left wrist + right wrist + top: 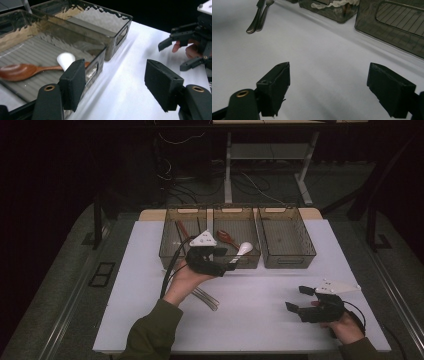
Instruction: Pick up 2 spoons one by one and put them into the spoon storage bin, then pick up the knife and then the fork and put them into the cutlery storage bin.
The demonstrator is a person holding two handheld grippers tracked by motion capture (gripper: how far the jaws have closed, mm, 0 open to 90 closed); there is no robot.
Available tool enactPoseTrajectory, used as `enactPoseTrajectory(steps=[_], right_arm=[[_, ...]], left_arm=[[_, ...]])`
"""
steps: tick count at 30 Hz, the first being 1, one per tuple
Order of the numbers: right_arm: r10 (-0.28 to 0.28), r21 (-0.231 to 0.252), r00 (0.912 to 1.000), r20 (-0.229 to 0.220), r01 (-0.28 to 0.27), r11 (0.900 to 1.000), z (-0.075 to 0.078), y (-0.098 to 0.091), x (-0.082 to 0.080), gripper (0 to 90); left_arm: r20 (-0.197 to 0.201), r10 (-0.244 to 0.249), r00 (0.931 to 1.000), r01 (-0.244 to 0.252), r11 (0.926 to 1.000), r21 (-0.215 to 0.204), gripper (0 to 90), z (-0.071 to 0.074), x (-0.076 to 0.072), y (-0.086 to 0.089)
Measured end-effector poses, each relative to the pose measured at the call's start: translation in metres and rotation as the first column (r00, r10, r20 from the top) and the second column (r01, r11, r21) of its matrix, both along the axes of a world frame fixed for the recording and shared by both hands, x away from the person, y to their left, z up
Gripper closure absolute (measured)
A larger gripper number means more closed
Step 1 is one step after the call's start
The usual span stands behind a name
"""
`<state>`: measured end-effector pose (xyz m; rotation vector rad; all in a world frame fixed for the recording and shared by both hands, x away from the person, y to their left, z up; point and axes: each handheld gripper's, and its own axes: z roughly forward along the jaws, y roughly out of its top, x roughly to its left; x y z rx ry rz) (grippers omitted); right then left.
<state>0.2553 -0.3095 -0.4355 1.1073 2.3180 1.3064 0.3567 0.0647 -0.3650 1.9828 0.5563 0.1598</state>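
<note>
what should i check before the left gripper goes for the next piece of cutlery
1. Left gripper open with nothing between its pads: ok.
2. White spoon lies in the middle bin beside the wooden spoon: ok.
3. Metal cutlery on the table free to grasp: ok.
4. Right gripper open and apart from that cutlery: ok.
5. Which metal pieces remain: cannot tell.

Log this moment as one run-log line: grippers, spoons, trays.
left gripper: open, empty, by middle tray | white spoon, wooden spoon: in middle tray | right gripper: open, empty, over table
</note>
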Motion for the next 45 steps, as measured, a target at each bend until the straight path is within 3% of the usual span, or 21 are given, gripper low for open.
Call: enactPoseTrajectory(steps=[2, 3, 18, 20, 23, 26, 28, 31, 33, 34, 40, 45], right_arm=[[0.005, -0.006, 0.9998, 0.020, -0.005, 1.0000, -0.001, 0.000, 0.002, 18.0], [0.001, -0.002, 1.0000, 0.002, -0.001, 1.0000, 0.000, 0.000, 0.001, 18.0], [-0.009, -0.002, 1.0000, 0.002, 0.009, 1.0000, -0.001, -0.003, 0.000, 18.0], [-0.004, -0.005, 1.0000, 0.005, 0.004, 1.0000, -0.001, -0.002, -0.001, 18.0], [0.002, -0.006, 0.9999, 0.011, -0.002, 1.0000, -0.001, -0.001, -0.001, 18.0], [0.003, -0.011, 0.9999, 0.013, -0.003, 0.9999, -0.001, -0.001, -0.001, 18.0], [0.001, -0.011, 0.9999, 0.012, -0.001, 0.9999, -0.001, -0.002, -0.002, 18.0], [0.001, -0.014, 0.9999, 0.013, -0.001, 0.9999, -0.001, -0.002, -0.002, 18.1], [0.002, -0.017, 0.9999, 0.014, -0.002, 0.9998, -0.002, -0.002, -0.002, 18.1], [0.003, -0.019, 0.9999, 0.014, -0.003, 0.9998, -0.002, -0.002, -0.002, 18.1], [-0.005, -0.017, 0.9999, 0.011, 0.005, 0.9998, -0.002, -0.003, -0.003, 18.1], [-0.009, -0.016, 0.9999, 0.012, 0.009, 0.9998, -0.001, -0.004, -0.004, 18.0]], left_arm=[[-0.002, 0.008, 1.0000, -0.008, 1.0000, -0.004, 29.4, -0.003, -0.005, 0.005], [-0.002, 0.012, 0.9999, -0.012, 0.9999, -0.004, 28.9, -0.005, -0.007, 0.008], [0.001, 0.038, 0.9993, -0.038, 0.9987, 0.032, 23.9, -0.028, -0.040, 0.037], [0.012, 0.048, 0.9988, -0.049, 0.9980, 0.041, 27.9, -0.029, -0.046, 0.043], [0.029, 0.071, 0.9971, -0.073, 0.9931, 0.091, 38.8, -0.032, -0.053, 0.052], [0.016, 0.087, 0.9961, -0.088, 0.9871, 0.134, 51.6, -0.039, -0.053, 0.061], [0.004, 0.096, 0.9954, -0.095, 0.9800, 0.174, 61.3, -0.044, -0.050, 0.067], [-0.020, 0.126, 0.9918, -0.120, 0.9733, 0.196, 74.6, -0.052, -0.042, 0.077], [-0.031, 0.156, 0.9872, -0.145, 0.9631, 0.227, 82.7, -0.058, -0.035, 0.082], [-0.044, 0.166, 0.9851, -0.152, 0.9615, 0.229, 85.9, -0.061, -0.031, 0.084], [-0.075, 0.179, 0.9810, -0.153, 0.9511, 0.268, 89.0, -0.073, -0.020, 0.090], [-0.064, 0.184, 0.9808, -0.157, 0.9426, 0.295, 89.0, -0.074, -0.019, 0.090]])
